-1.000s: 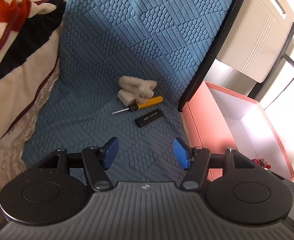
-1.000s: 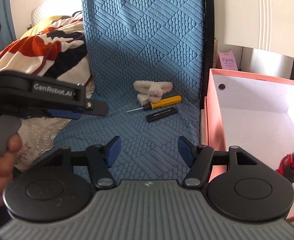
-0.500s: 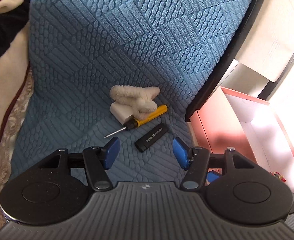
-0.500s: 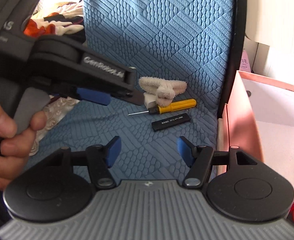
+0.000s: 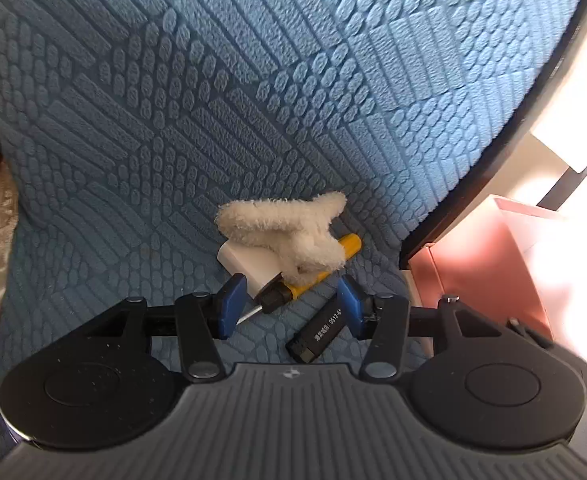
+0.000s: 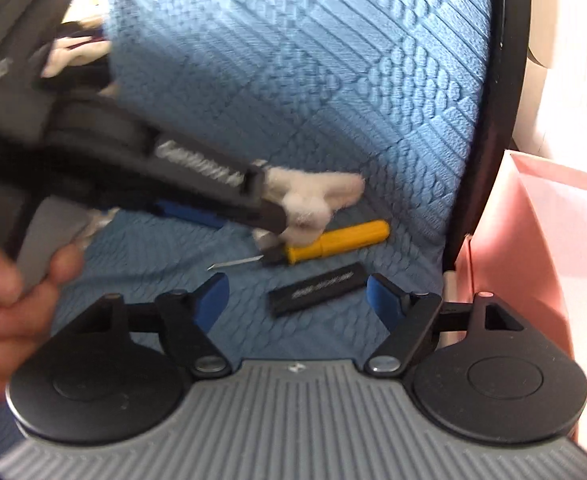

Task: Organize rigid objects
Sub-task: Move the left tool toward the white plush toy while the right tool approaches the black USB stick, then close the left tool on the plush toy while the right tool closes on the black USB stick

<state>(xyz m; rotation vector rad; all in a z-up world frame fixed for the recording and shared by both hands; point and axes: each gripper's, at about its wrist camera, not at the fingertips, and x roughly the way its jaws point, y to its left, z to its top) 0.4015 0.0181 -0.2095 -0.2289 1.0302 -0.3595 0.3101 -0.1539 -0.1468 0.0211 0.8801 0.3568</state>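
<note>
White block (image 5: 245,261) half hidden under fluffy cloth (image 5: 289,232).

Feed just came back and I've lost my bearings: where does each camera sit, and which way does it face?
Left wrist: on the left gripper, angled down at the screwdriver, fluffy clip and black stick; only its open fingers show.
Right wrist: on the right gripper, facing the same pile; left gripper and hand show.
Shared: blue cover, pink box.
</note>
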